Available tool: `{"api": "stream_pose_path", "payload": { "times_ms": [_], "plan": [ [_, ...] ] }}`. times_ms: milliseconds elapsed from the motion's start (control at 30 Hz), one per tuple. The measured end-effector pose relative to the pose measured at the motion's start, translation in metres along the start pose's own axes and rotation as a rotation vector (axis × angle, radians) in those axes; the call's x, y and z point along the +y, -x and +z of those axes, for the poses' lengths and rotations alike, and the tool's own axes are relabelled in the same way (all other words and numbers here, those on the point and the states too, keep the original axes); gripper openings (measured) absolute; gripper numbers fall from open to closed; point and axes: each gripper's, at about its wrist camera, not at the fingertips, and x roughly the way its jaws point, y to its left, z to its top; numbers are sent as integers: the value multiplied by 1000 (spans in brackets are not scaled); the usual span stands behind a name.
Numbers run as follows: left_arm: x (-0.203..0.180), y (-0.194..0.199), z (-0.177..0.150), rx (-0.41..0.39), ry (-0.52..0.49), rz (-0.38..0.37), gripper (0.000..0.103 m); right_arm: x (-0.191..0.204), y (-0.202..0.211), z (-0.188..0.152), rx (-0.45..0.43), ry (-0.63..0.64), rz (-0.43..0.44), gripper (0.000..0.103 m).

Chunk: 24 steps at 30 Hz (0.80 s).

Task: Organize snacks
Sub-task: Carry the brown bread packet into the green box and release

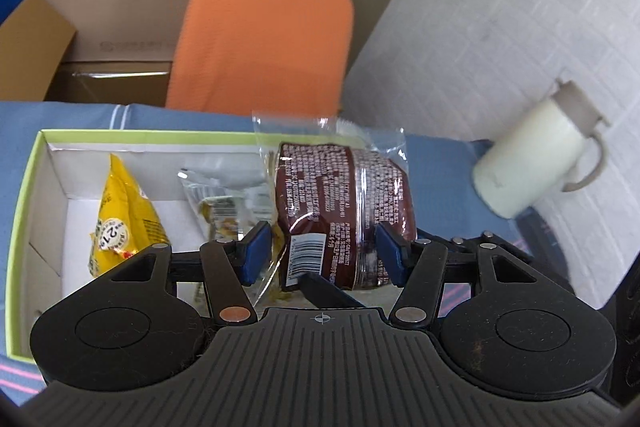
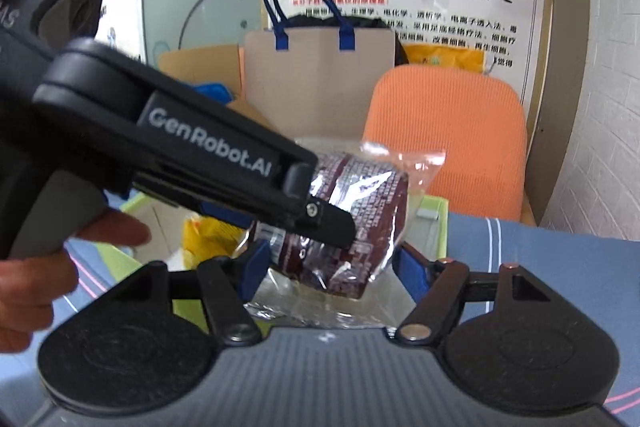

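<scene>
Blue pads (image 1: 254,251) of the left gripper (image 1: 324,253) sit closest to the lens. They are pressed against either side of a brown snack packet (image 1: 344,203) sealed in clear wrap. The left pad meets the crumpled clear edge and the right pad meets the brown body. The packet stands tilted, with its barcode end down and small white print across its face. It is above the near right part of a green-rimmed white box (image 1: 24,211).

A black fingertip of the right gripper (image 2: 332,263) crosses in front of the packet's lower end in the left wrist view. In the right wrist view the same packet lies between that gripper's own blue pads, which are set fairly wide, one on each side. I cannot tell whether they actually squeeze the wrap or only flank it. The left gripper comes in from the left there, side-on and marked GenRobot.AI, with its near finger lying across the packet. The left hand (image 2: 36,267) grasps its handle.

Inside the box a yellow snack bag (image 1: 120,223) leans toward the left wall, and a small clear-wrapped snack (image 1: 218,211) lies beside it. The box rests on a blue cloth (image 1: 440,155). A cream lidded mug (image 1: 532,167) stands off to the right. Behind the table are an orange chair back (image 1: 264,35), a brown paper bag (image 2: 316,67) with blue handles and a wall poster (image 2: 460,7).
</scene>
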Motion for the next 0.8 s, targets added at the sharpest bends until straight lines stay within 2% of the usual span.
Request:
{"api": "stream_pose_path", "payload": {
  "times_ms": [33, 67, 100, 133, 167, 267, 433, 600, 800],
  "plan": [
    [2, -2, 0, -4, -3, 10, 41, 0, -2, -2, -2, 3, -6, 75],
    [3, -2, -1, -17, -11, 18, 49, 0, -3, -3, -7, 5, -16, 77],
    [4, 1, -1, -34, -22, 27, 56, 0, -4, -3, -15, 5, -25, 83],
    [4, 5, -2, -57, -31, 40, 68, 0, -3, -3, -24, 5, -30, 89],
    [3, 10, -3, -85, -41, 56, 72, 0, 1, -3, -35, 6, -36, 91],
    [1, 28, -7, -137, -64, 81, 72, 2, 15, -2, -67, 11, -53, 93],
    [-8, 64, -27, -186, -79, 68, 76, 11, 49, -8, -95, 6, -68, 93],
    [-16, 102, -70, -214, -99, 55, 78, 29, 95, -35, -105, 3, -80, 93],
    [-20, 129, -139, -187, -86, 21, 78, 63, 145, -94, -80, -65, -67, 93]
  ]
}}
